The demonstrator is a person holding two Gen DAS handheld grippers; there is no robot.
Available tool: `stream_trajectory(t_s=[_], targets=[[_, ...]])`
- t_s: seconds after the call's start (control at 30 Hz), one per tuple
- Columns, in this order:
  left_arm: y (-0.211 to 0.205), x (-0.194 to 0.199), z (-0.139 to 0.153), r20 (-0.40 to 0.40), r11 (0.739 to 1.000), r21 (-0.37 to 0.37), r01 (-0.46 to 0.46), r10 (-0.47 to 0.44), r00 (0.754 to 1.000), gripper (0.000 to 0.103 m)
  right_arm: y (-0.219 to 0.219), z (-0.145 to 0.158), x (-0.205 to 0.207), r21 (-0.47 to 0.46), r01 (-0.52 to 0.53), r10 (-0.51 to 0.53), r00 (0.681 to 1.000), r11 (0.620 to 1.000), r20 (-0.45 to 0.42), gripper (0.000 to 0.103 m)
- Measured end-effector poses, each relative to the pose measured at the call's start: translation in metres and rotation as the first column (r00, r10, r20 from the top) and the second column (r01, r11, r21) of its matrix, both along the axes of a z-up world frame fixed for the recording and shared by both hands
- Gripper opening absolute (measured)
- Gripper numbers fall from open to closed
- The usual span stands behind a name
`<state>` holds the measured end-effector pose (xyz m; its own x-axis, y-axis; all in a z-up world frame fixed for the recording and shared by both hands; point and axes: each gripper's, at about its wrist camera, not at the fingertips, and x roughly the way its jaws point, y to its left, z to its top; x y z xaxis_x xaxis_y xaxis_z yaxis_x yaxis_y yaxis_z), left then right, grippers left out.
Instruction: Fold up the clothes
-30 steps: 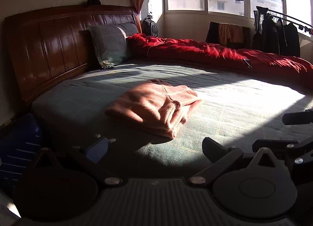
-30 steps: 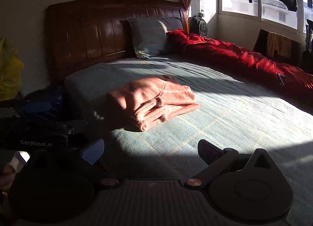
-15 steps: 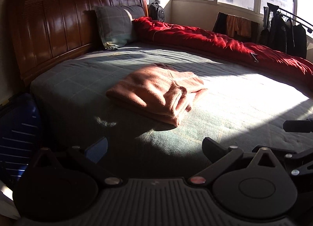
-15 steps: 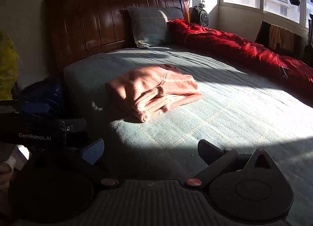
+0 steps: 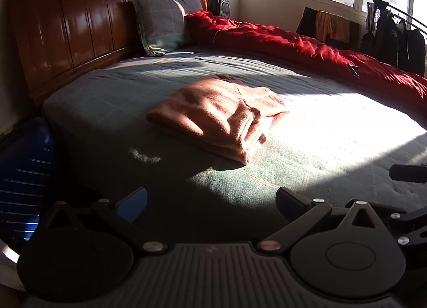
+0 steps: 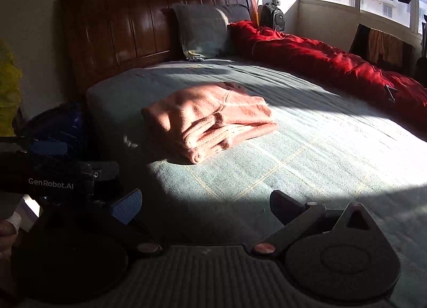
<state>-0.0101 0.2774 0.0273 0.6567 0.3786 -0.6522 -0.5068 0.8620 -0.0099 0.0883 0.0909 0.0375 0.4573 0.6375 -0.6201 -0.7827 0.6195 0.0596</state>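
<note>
Pink fleece top (image 5: 217,114) lay folded ahead of both spread, empty grippers (image 5: 210,198) (image 6: 205,202); soft, light, floppy, best pinched at its thick folded edge.

Folded pink garment (image 6: 208,121) — lying on grey-green bedspread (image 6: 307,164), half in sun. Right gripper (image 6: 205,202) — jaws spread, empty, well short of garment. Red duvet (image 6: 328,65) along far edge.

A folded garment (image 5: 218,113) lies mid-bed (image 5: 106,105), pillow (image 5: 160,25) behind it, quilt (image 5: 307,49) along the right.
</note>
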Motion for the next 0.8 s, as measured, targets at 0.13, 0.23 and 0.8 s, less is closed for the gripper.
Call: stream_trajectory(t_s=[0.13, 0.23, 0.8], targets=[[0.000, 0.001, -0.001, -0.012, 1.000, 0.009, -0.009, 0.009, 1.000, 0.103, 0.000, -0.001, 0.002, 0.001, 0.000, 0.000, 1.000, 1.000, -0.004, 0.103], [-0.001, 0.003, -0.002, -0.019, 1.000, 0.015, -0.007, 0.008, 1.000, 0.103, 0.000, -0.001, 0.003, 0.003, 0.002, -0.002, 1.000, 1.000, -0.007, 0.103], [-0.009, 0.007, -0.002, -0.024, 1.000, 0.018, 0.010, -0.010, 1.000, 0.103, -0.004, -0.003, 0.007, 0.020, 0.016, -0.016, 1.000, 1.000, -0.014, 0.103]])
